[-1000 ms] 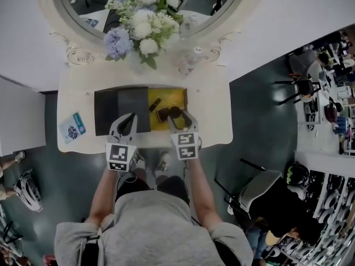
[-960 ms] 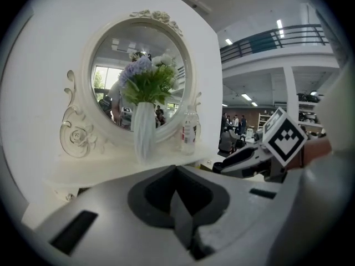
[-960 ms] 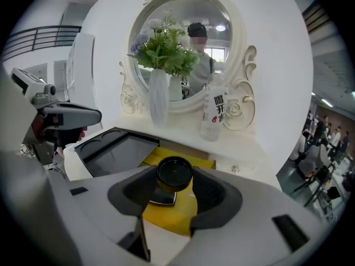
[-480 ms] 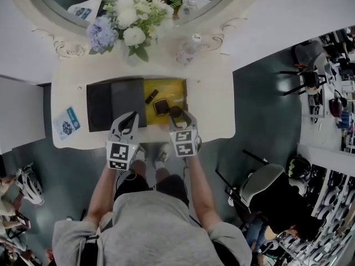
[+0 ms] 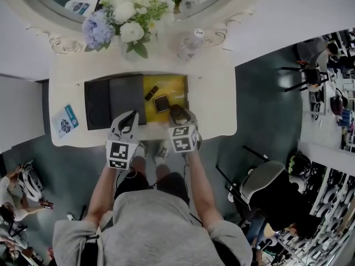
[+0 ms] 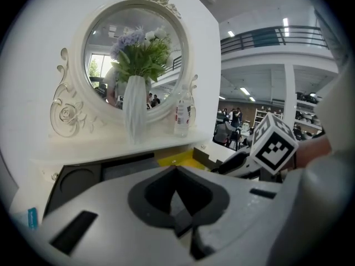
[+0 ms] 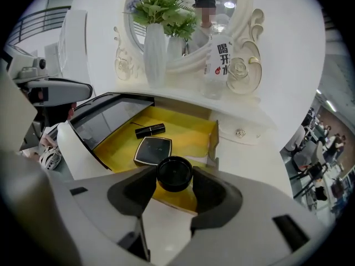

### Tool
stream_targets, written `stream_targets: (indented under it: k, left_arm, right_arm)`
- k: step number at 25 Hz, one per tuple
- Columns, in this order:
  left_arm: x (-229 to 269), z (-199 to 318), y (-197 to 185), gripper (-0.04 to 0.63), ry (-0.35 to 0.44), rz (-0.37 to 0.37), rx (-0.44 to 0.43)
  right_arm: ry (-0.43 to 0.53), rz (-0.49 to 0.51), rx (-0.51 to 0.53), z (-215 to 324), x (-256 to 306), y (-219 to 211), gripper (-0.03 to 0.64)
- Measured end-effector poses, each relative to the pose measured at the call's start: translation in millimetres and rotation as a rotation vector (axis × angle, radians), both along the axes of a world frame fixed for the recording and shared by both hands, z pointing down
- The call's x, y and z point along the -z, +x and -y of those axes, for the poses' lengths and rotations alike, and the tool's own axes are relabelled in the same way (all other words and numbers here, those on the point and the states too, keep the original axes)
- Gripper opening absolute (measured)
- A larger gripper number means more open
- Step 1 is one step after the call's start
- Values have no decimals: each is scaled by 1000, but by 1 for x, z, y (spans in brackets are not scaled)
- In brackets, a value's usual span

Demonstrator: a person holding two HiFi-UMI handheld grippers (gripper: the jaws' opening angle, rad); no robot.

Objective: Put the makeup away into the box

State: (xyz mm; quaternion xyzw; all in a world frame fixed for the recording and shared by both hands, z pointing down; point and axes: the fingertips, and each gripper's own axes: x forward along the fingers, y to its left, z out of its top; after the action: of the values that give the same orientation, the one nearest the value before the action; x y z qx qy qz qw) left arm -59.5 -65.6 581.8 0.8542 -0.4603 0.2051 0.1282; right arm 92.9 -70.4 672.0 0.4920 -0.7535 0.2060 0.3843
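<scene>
A box [image 7: 188, 127] with a yellow inside lies open on the white dressing table [image 5: 213, 101], its black lid [image 5: 113, 96] folded out to the left. Inside lie a square black compact [image 7: 153, 150] and a black lipstick [image 7: 150, 129]; the compact [image 5: 161, 103] and lipstick [image 5: 151, 93] also show from the head. My right gripper [image 7: 174, 177] is shut on a round black jar [image 7: 174, 172] and hangs over the box's near right corner, where the head view also shows the gripper [image 5: 178, 114]. My left gripper [image 5: 132, 116] is shut and empty at the lid's near edge.
A white vase of flowers [image 5: 128, 24] and a water bottle [image 5: 190, 44] stand at the back of the table before an oval mirror [image 6: 130, 65]. A blue card [image 5: 65, 121] lies at the table's left end. A chair [image 5: 260, 184] stands on the floor at the right.
Both grippers have sunk lower. The right one has carried the jar down toward the box's near right corner, tipping more steeply. The jaws have not changed.
</scene>
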Motion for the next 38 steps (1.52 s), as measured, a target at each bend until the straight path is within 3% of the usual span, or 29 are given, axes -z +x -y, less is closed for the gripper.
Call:
stream_targets:
  k: [9,17,31,38]
  left_arm:
    - [-4,-3,-1,2,-7,-6,8]
    - [4,-7,2,2,14,-4,16]
    - [87,-19,33,2,184,2,29]
    - [135,-31,48,2,280,17,52]
  right_arm:
    - [-32,13,-31,1,-5,1,216]
    - [8,16,-34,1,8,9,216]
    - [285,169,-35,-2,131,28,210]
    - [480,235,-22,-20,204,39,90]
